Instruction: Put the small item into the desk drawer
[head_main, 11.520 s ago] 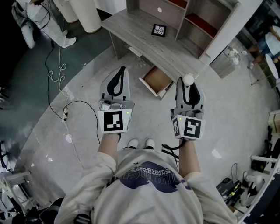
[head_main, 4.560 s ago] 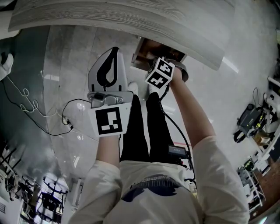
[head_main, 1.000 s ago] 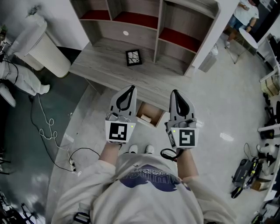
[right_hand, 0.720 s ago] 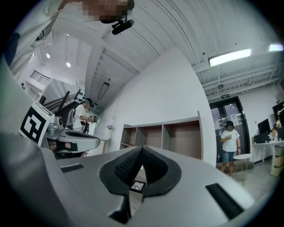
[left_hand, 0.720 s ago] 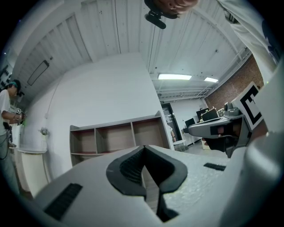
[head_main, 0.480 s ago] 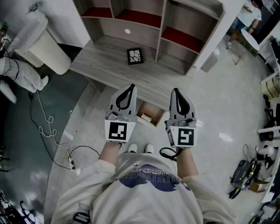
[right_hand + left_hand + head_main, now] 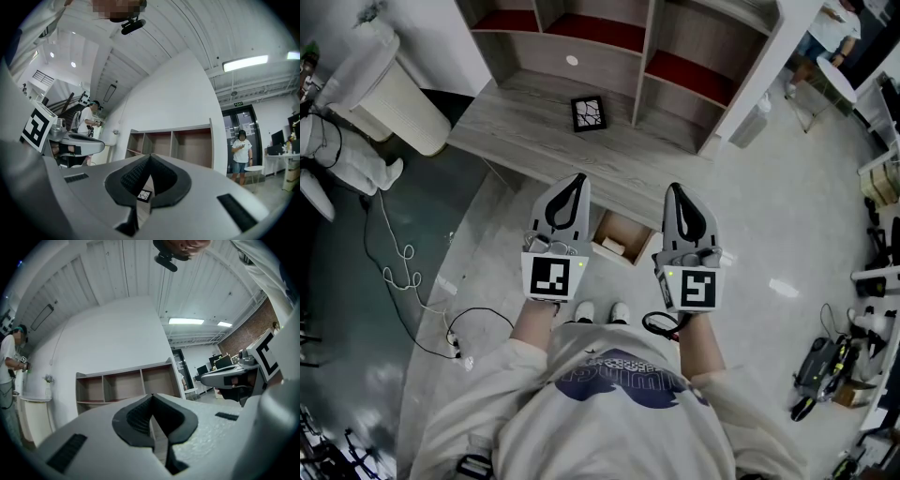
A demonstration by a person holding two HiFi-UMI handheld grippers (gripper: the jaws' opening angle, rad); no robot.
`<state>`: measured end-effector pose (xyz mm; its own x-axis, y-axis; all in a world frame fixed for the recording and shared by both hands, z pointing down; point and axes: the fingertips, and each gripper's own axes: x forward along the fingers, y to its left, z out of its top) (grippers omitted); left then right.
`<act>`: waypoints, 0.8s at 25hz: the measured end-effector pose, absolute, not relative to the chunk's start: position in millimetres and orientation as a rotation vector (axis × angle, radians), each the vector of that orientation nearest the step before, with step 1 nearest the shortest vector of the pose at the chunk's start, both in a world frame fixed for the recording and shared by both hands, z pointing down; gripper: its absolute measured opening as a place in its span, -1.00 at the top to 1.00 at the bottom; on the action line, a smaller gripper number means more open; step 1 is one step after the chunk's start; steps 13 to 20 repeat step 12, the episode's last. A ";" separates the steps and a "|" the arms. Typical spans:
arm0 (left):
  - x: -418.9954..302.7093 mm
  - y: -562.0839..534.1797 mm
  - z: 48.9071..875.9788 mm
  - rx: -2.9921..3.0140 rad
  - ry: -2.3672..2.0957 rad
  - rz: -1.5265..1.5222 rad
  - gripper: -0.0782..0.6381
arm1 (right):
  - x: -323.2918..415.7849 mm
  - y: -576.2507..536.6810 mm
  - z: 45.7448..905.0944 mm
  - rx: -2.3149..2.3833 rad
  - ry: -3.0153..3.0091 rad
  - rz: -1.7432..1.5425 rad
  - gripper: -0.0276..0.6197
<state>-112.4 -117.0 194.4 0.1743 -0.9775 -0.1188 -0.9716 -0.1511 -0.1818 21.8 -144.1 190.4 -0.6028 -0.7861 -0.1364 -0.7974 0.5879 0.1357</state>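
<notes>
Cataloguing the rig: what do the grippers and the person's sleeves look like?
The left gripper and right gripper: pale grey tapered shells, black ridged pads, black-and-white marker cubes with green lights. Black cable loops under the right. The sleeves are cream.

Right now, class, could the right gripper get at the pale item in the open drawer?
Probably yes: the drawer stands open with nothing over the pale item; the right gripper, shut and empty, must lower and open first.

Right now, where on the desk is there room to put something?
The desk is bare left of the tile, and right of it in front of the shelf. The drawer is tighter: a small item already lies inside.
</notes>
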 end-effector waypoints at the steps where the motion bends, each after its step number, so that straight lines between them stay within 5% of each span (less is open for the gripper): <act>1: -112.5 -116.5 194.5 -2.230 1.887 -0.043 0.76 | 21.9 -143.8 191.4 -1.371 2.751 0.292 0.92; 20: -115.6 -113.8 193.2 -2.219 1.894 -0.039 0.76 | 18.9 -141.0 190.2 -1.358 2.754 0.293 0.92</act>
